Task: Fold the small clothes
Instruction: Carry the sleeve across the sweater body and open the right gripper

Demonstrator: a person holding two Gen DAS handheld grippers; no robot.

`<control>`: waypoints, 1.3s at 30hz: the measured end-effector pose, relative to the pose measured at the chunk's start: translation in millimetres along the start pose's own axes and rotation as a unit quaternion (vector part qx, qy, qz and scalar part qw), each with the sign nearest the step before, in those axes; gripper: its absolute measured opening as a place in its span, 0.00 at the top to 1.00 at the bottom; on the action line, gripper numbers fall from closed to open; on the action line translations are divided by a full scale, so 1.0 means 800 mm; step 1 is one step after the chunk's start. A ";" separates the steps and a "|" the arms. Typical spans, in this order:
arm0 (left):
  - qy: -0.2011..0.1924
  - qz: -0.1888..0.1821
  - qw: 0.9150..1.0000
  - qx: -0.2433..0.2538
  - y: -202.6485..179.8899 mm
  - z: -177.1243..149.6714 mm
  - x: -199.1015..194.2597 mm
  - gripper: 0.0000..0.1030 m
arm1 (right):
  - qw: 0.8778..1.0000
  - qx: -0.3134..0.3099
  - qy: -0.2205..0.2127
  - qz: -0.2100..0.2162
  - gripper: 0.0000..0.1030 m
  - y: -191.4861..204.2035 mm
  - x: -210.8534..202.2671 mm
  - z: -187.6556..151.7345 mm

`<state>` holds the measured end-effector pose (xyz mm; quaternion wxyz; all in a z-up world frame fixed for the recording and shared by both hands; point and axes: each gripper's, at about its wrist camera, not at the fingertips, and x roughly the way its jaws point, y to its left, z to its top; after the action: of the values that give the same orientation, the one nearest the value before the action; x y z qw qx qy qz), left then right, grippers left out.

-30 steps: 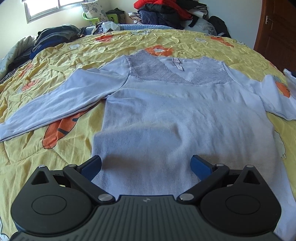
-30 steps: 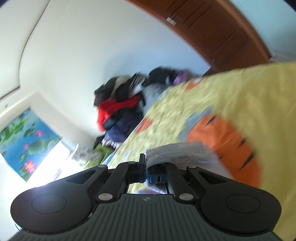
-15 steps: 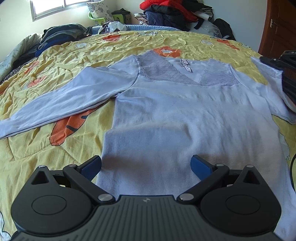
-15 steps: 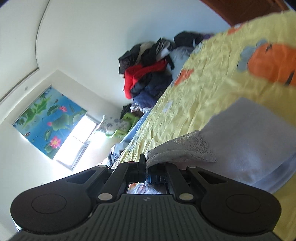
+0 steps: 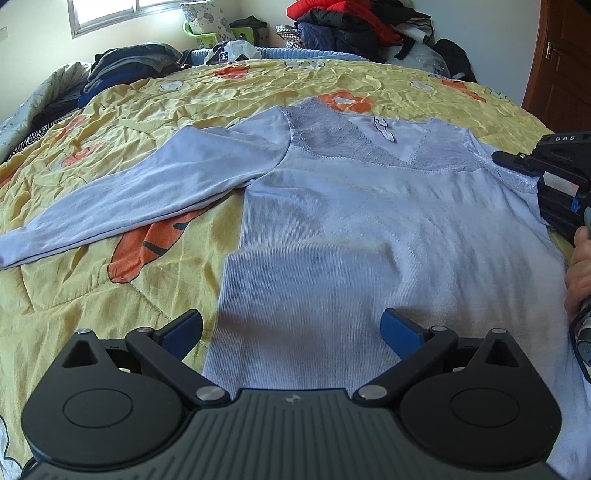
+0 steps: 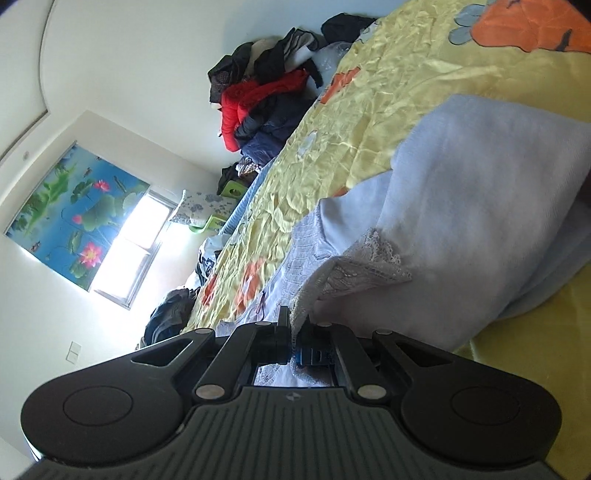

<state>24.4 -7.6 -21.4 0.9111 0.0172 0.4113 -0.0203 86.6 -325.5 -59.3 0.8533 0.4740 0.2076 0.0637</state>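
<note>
A pale lilac long-sleeved top (image 5: pixel 369 221) with a lace yoke lies flat on the yellow bedspread (image 5: pixel 129 122), its left sleeve (image 5: pixel 147 184) stretched out to the side. My left gripper (image 5: pixel 291 328) stands open over the hem, blue pads apart with only flat cloth between them. In the right wrist view my right gripper (image 6: pixel 293 339) is shut on the lace cuff (image 6: pixel 354 269) of the right sleeve (image 6: pixel 480 206), which is folded over the top's body. It also shows at the right edge of the left view as the right gripper (image 5: pixel 532 166), beside the shoulder, with a person's hand (image 5: pixel 580 273) below it.
A heap of dark and red clothes (image 5: pixel 354 29) sits past the bed's far edge, with more dark garments (image 5: pixel 122 70) at the far left. A wooden door (image 5: pixel 565 59) stands at the right. A window (image 6: pixel 125 251) and a flower poster (image 6: pixel 74 214) are on the wall.
My right gripper has carried the sleeve cuff inward over the top's right shoulder, entering the left view at the right edge. The left gripper stayed open over the hem.
</note>
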 end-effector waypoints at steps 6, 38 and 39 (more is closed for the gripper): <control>0.000 -0.001 1.000 -0.001 0.001 0.000 0.000 0.00 | 0.999 -0.037 0.008 0.002 0.94 0.026 0.000 0.005; 0.001 0.000 0.999 -0.042 0.049 -0.010 -0.006 0.00 | 0.944 -0.307 0.117 0.022 0.94 0.233 0.132 -0.109; 0.001 0.001 0.999 -0.042 0.050 -0.011 -0.006 0.00 | 0.942 -0.312 0.120 0.022 0.94 0.236 0.134 -0.114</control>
<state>17.1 32.7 -22.9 0.9107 -0.0211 0.4124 -0.0022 162.6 -118.7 24.4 0.9254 0.1776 0.2682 0.2006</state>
